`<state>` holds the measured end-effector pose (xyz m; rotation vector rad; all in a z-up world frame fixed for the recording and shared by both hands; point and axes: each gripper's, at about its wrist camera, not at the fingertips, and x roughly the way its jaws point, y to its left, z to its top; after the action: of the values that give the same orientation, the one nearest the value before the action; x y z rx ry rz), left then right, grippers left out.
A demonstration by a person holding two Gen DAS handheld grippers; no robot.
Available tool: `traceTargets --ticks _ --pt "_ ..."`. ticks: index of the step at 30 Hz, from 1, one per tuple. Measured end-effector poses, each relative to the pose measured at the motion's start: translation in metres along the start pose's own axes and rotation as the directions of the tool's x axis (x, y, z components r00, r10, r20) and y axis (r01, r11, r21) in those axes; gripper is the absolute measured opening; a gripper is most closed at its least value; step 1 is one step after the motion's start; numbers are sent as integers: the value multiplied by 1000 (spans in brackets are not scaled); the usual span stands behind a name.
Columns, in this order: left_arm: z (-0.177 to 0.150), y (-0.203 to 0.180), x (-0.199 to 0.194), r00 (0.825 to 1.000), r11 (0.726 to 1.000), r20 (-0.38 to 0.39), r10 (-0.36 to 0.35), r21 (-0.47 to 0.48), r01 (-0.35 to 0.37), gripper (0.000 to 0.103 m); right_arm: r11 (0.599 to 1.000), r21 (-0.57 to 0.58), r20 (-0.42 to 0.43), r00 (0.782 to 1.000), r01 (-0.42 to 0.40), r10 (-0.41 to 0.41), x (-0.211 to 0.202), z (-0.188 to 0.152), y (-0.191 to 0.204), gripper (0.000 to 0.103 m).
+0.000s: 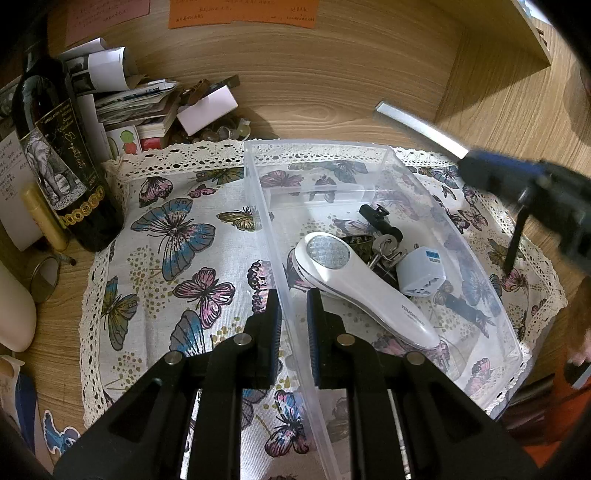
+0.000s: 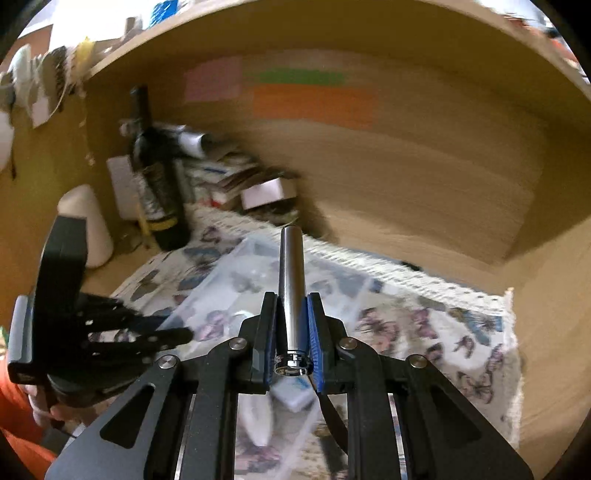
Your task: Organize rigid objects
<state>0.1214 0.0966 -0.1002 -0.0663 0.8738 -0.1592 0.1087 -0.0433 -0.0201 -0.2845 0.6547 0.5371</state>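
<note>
Dark wine bottle point(image 1: 55, 162) upright left of butterfly cloth point(image 1: 177, 236); paper clutter point(image 1: 129, 99) behind; orange note point(image 1: 243, 14).

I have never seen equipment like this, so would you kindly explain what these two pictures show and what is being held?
A person holds a two-finger gripper in each hand, each with a camera looking along its fingers. The left camera shows the left gripper pinching the wall of a clear bin that rests on a butterfly cloth. In the bin lie a white handheld device, keys and a plug adapter. The right camera shows the right gripper clamped on a metal tube above the bin. A wine bottle stands beside the cloth.
</note>
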Motion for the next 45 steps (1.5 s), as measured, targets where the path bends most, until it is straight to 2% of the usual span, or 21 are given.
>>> traceTargets --ticks 6,20,28,37,41,45 --pt "0 1 0 1000 1000 1 -1 -1 1 12 1000 -21 -84 996 -22 21 28 -12 13 14" --pt "0 -1 1 1000 1000 0 1 1 -1 12 1000 -3 -233 972 -16 15 62 -32 5 14" --pt "1 -1 1 1000 1000 0 2 2 -2 12 1000 0 -196 981 7 -7 48 -29 2 18" --pt "0 -1 1 1000 1000 0 2 2 -2 12 995 52 -122 990 84 -77 10 -29 -23 26" --pt "1 -2 2 1000 1000 0 3 3 -3 12 985 103 -102 986 141 -131 -10 -36 -43 32" --pt "1 -1 2 1000 1000 2 6 4 -6 12 973 127 -131 976 192 -176 -19 -50 -59 34"
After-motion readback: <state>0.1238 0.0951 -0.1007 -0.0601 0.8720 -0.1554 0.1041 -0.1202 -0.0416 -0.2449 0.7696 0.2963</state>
